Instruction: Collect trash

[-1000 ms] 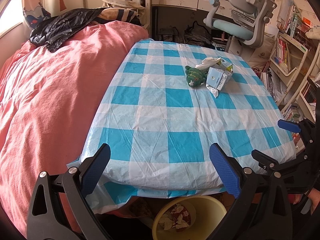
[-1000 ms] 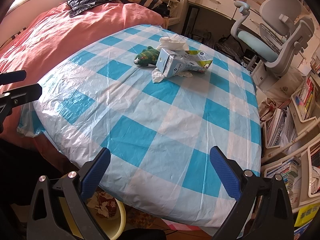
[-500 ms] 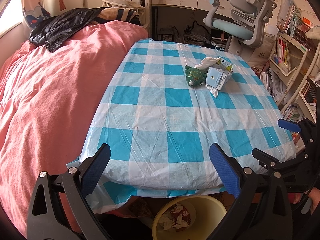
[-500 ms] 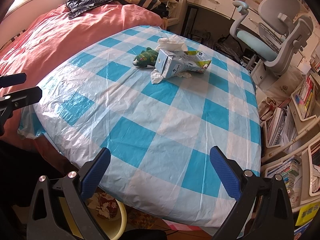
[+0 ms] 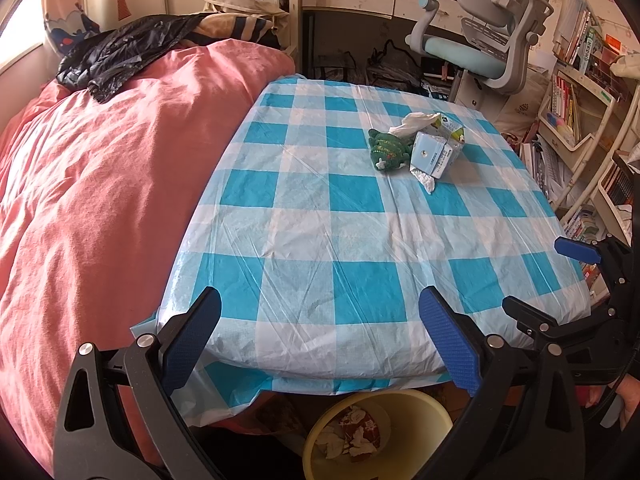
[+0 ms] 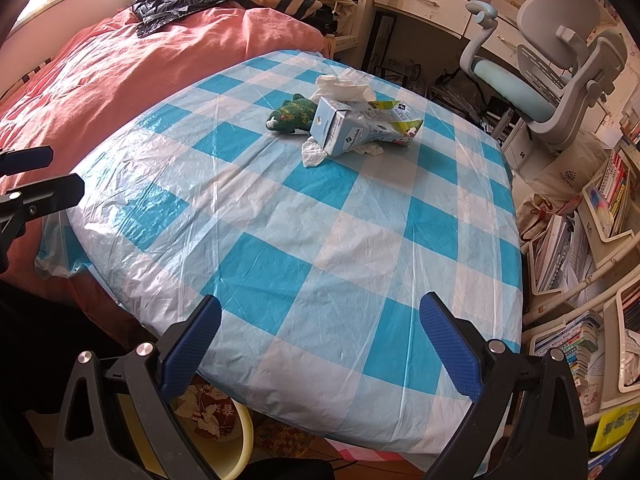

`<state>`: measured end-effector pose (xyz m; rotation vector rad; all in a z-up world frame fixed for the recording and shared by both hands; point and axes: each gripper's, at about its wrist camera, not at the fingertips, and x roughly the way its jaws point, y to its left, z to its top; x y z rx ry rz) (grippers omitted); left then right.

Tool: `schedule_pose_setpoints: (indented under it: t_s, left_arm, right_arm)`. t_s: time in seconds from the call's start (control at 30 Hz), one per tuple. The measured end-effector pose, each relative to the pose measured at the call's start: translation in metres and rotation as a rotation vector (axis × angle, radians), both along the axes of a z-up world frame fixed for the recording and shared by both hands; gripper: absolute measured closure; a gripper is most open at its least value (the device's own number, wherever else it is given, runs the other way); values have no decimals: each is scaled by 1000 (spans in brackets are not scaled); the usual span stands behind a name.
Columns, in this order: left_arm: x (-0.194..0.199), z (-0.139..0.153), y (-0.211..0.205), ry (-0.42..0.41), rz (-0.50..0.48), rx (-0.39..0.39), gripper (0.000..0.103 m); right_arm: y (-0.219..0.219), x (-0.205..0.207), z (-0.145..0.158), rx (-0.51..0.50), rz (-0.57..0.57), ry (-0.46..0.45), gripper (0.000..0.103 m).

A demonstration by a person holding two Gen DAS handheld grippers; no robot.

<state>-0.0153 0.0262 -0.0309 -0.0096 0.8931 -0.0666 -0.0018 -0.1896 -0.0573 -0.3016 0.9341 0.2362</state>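
Right tool [image 6: 320,344] crept nearer | both tools spread, empty; left tool [image 5: 320,344] too | carton [image 6: 352,130] far on bench [image 6: 280,220] | bin [image 5: 400,432] waits beneath near edge

Yellow bin [image 5: 420,408] partly hidden under the tablecloth [image 5: 320,240] edge and cut by the bottom frame edge; its crumpled contents cannot be identified. In the right wrist view the bin [image 6: 240,440] is mostly blocked by the right gripper [image 6: 320,336]. Print on the carton [image 6: 352,128] too small to read. Tissue [image 6: 312,152] partly covered by the carton. Bookshelf [image 6: 592,240] cut off at the right edge.
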Motion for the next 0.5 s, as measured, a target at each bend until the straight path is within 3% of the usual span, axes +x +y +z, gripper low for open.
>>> schedule_pose_setpoints:
  t_s: [0.5]
  left_arm:
    - [0, 0, 0, 1, -1, 0, 7]
  right_arm:
    - [1, -1, -2, -4, 4, 2, 8]
